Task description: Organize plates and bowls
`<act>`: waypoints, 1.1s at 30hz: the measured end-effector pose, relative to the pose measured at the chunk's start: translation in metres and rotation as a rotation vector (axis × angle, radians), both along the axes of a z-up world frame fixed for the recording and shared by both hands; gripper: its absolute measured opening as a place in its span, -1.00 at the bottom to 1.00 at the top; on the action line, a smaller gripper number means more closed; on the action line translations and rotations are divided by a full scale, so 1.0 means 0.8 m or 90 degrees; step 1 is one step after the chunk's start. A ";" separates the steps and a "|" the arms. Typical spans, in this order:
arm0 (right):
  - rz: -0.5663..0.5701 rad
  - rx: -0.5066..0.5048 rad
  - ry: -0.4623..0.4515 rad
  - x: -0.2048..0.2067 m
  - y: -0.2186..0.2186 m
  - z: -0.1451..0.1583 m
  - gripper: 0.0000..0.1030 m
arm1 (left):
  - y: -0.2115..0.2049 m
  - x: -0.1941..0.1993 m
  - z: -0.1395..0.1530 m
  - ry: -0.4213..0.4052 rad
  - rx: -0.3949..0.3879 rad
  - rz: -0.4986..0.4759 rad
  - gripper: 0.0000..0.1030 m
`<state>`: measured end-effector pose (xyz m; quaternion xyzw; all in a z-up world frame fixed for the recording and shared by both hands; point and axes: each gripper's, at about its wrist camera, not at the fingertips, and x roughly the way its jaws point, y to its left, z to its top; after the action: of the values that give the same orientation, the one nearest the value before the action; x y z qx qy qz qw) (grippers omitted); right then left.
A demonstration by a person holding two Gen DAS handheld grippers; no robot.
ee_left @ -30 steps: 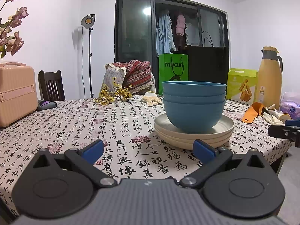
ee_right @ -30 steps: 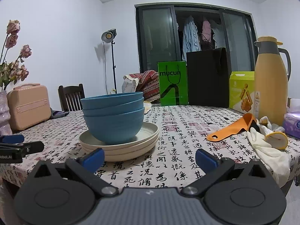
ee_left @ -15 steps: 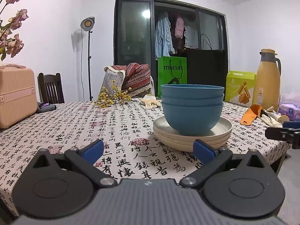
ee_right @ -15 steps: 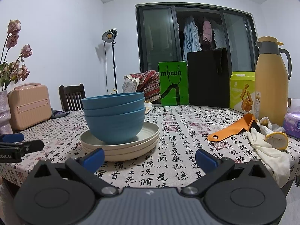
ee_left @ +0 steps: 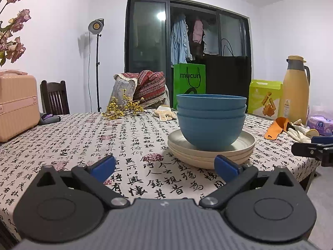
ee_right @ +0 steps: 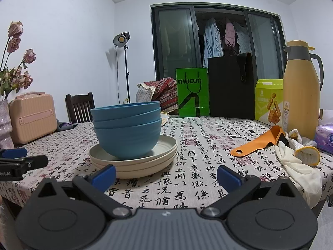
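Observation:
Three nested blue bowls (ee_left: 211, 120) (ee_right: 127, 129) sit on a stack of three cream plates (ee_left: 212, 153) (ee_right: 133, 162) on the patterned tablecloth. My left gripper (ee_left: 164, 166) hovers open near the table's front edge, just short of the plates, with nothing between its blue pads. Open as well, my right gripper (ee_right: 165, 175) holds nothing and sits to the right of the stack. Each gripper's tip shows at the edge of the other's view.
A yellow thermos (ee_right: 301, 91), a green box (ee_right: 269, 102), orange scoop (ee_right: 258, 143), gloves (ee_right: 295, 162) and tissue pack (ee_right: 325, 138) crowd the right side. Green (ee_right: 192, 92) and black bags (ee_right: 231, 85) stand behind. A pink case (ee_left: 16, 106) and a chair (ee_left: 54, 98) are at the left.
Both grippers have drifted slightly lower and back, so the stack looks a little higher in view. The bowls and plates have not moved.

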<state>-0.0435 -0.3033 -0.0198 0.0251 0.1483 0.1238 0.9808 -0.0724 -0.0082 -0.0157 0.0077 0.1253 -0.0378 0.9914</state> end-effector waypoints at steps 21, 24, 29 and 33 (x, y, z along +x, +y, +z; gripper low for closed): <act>0.000 0.002 0.002 -0.001 0.000 -0.001 1.00 | -0.003 -0.001 0.000 -0.005 -0.002 0.001 1.00; 0.000 0.003 0.002 -0.001 0.000 -0.002 1.00 | -0.001 0.000 0.000 0.000 -0.006 0.002 1.00; 0.003 0.007 0.004 -0.001 0.000 -0.002 1.00 | -0.003 0.001 0.000 0.002 -0.003 0.002 1.00; 0.003 0.008 0.004 -0.001 -0.001 -0.003 1.00 | -0.004 0.000 -0.001 0.002 0.002 0.000 1.00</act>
<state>-0.0443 -0.3038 -0.0222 0.0312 0.1510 0.1273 0.9798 -0.0723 -0.0118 -0.0167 0.0091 0.1269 -0.0377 0.9912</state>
